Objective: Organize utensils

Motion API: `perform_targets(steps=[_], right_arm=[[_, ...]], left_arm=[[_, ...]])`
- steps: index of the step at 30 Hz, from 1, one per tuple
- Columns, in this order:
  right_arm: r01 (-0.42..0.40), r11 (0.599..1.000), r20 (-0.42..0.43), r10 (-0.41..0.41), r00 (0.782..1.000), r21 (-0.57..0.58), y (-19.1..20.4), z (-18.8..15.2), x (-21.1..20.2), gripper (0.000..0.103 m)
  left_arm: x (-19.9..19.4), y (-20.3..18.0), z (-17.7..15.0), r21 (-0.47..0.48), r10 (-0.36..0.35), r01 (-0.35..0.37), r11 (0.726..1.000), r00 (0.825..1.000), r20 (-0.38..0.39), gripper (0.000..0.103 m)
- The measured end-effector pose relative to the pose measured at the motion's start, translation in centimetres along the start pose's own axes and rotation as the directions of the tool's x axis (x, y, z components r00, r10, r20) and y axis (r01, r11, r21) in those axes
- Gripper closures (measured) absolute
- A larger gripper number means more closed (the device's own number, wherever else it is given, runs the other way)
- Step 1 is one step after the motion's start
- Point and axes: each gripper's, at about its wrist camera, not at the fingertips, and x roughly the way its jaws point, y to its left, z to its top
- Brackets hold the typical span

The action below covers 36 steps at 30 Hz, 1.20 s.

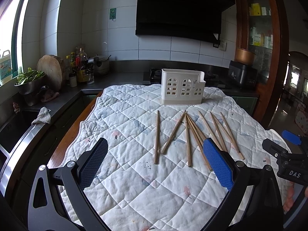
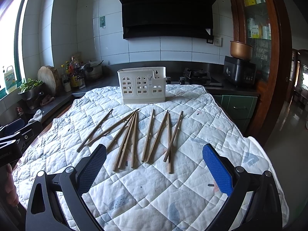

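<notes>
Several wooden chopsticks (image 1: 188, 136) lie loose on a white quilted cloth (image 1: 134, 182), fanned out side by side; they also show in the right wrist view (image 2: 134, 138). A white plastic utensil holder (image 1: 182, 89) with arched cut-outs stands upright behind them, empty as far as I can see; it also shows in the right wrist view (image 2: 142, 85). My left gripper (image 1: 156, 154) is open and empty, above the cloth just short of the near chopstick ends. My right gripper (image 2: 155, 159) is open and empty, likewise short of the chopsticks. The right gripper also shows at the right edge of the left wrist view (image 1: 284, 154).
The cloth (image 2: 154, 196) covers a table whose wooden edge (image 1: 71, 134) shows at left. A dark counter behind holds a gas hob (image 2: 196, 76), a rice cooker (image 2: 239, 73), bottles (image 1: 81, 67), a round chopping board (image 1: 51, 73) and a bowl of greens (image 1: 29, 80). A sink (image 1: 11, 130) lies at left.
</notes>
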Motion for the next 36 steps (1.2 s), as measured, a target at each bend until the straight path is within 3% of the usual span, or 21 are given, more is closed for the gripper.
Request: perform_targets(steps=[18,36], right_arm=[[0.008,1.0,-0.008,-0.008,1.0,0.003,-0.2,-0.3,0.8,0.007],[0.039,0.999,-0.095,-0.037,0.995,0.019,-1.7,-0.6,4.6,0.007]], left_arm=[[0.4,0.0,0.0,0.002,0.0,0.0,1.0,1.0,-0.01,0.005],[4.8,1.2,-0.3,-0.023,-0.031,0.028,0.999,0.992,-0.119,0.006]])
